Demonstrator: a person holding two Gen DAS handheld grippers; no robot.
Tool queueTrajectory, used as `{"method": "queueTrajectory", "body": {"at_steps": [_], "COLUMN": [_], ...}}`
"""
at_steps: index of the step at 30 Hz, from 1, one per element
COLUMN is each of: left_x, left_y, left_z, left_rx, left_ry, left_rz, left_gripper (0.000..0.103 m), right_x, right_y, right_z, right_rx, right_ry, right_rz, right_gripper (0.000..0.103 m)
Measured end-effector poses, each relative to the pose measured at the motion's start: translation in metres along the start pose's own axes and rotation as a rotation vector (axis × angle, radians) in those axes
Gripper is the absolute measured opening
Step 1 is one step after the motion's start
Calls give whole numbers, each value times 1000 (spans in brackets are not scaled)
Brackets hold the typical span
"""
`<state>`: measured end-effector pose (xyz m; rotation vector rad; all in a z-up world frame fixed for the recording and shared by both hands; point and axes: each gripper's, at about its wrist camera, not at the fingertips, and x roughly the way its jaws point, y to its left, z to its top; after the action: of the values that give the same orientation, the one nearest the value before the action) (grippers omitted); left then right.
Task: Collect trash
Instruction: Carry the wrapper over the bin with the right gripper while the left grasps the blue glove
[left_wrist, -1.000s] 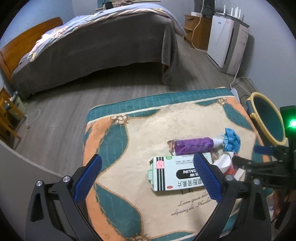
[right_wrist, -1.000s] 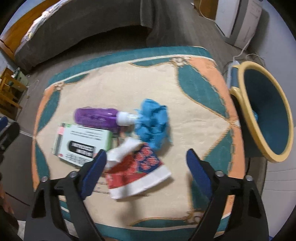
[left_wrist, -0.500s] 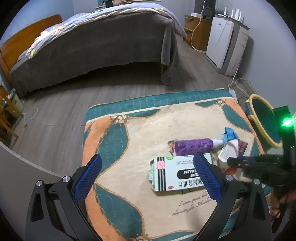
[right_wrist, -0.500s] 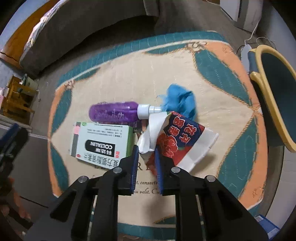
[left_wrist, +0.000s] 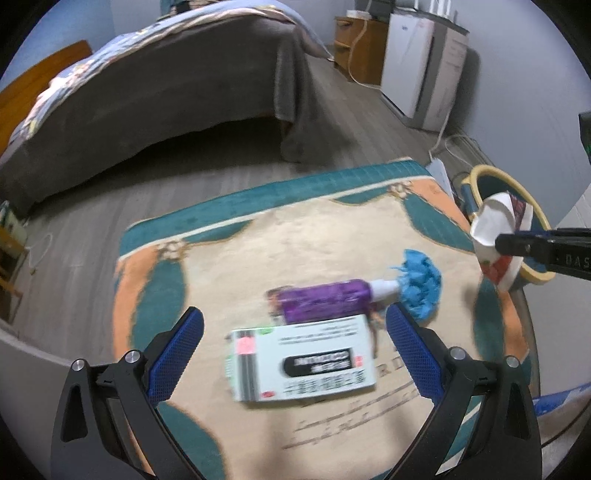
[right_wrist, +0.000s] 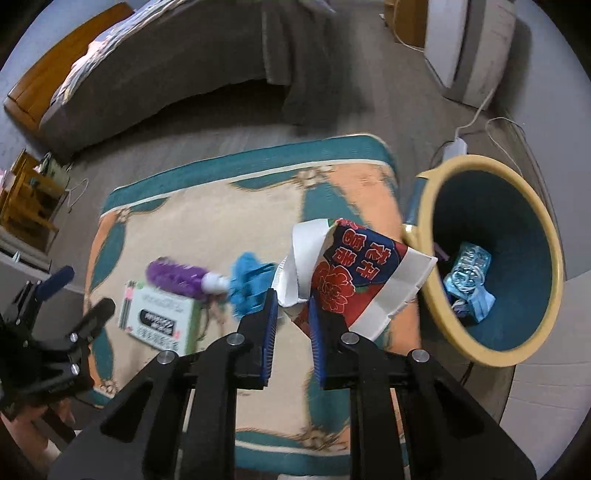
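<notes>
Right claw (right_wrist: 291, 314) pinches a red-and-white wrapper (right_wrist: 354, 277) beside the yellow-rimmed bin (right_wrist: 546, 236); left claw (left_wrist: 295, 354) gapes wide and empty above a white box (left_wrist: 299, 362) on the rug (left_wrist: 332, 229)

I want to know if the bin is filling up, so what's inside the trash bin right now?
Inside the trash bin lies crumpled clear-blue plastic packaging at the bottom. The red and white wrapper held in front covers part of its near-left rim and interior.

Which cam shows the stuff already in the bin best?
Right wrist. It looks down into the bin, so the blue crumpled trash on its floor is plain. The left wrist view catches only the bin's rim at frame edge, mostly behind the wrapper in the right claw.
</notes>
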<state>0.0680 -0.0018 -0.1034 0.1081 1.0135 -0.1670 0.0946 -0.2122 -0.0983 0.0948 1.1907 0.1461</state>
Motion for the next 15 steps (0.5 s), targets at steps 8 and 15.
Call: {"method": "queueTrajectory", "body": {"at_steps": [8,15], "left_x": [41,70], "left_y": [-60,-102], "left_z": [15,15], "left_rx": [52,149], "left_ry": [50,124], "left_rz": [-47,-68], "left_gripper": [95,77], "right_x": [7,6], "right_y": [-46,-75], "right_z": [3,3], "right_rx": [37,62], "right_ry": [-5,-6], "right_rz": [-39,-14], "right_gripper": [16,16]}}
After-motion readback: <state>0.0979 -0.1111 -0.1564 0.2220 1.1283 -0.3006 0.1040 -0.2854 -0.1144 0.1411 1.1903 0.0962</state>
